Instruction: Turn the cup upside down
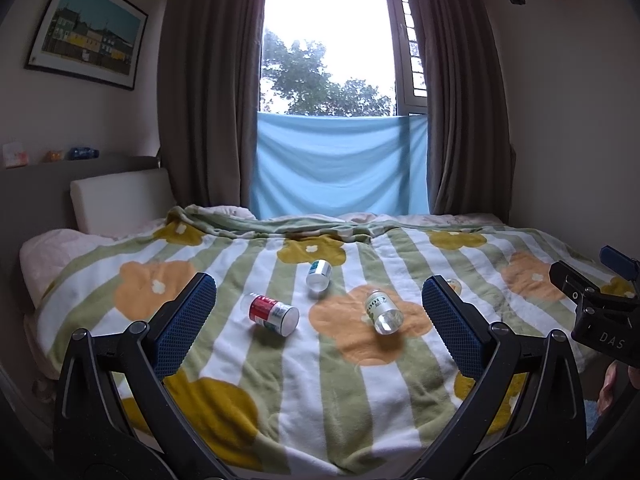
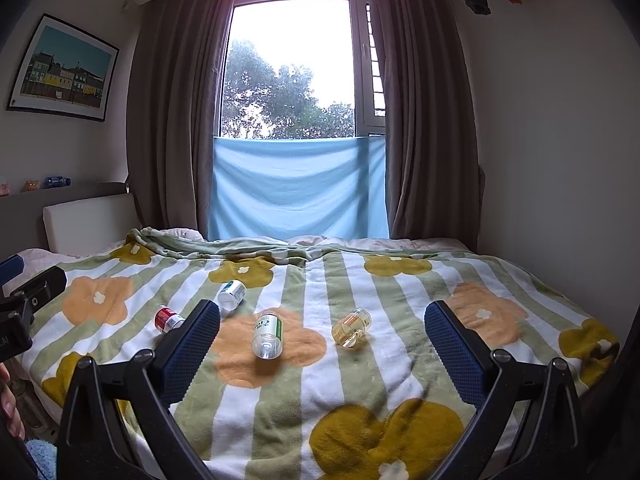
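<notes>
Several clear glass cups lie on their sides on the flowered blanket. A red-labelled cup lies left, a blue-labelled cup farther back, a green-labelled cup in the middle. In the right wrist view they show as red, blue and green, with a yellow-labelled cup to the right. My left gripper is open, empty, held above the bed's near edge. My right gripper is open and empty; its body shows at the left wrist view's right edge.
The bed fills the room from a white headboard cushion on the left to the wall on the right. Grey curtains and a blue cloth hang at the window behind. A framed picture hangs on the left wall.
</notes>
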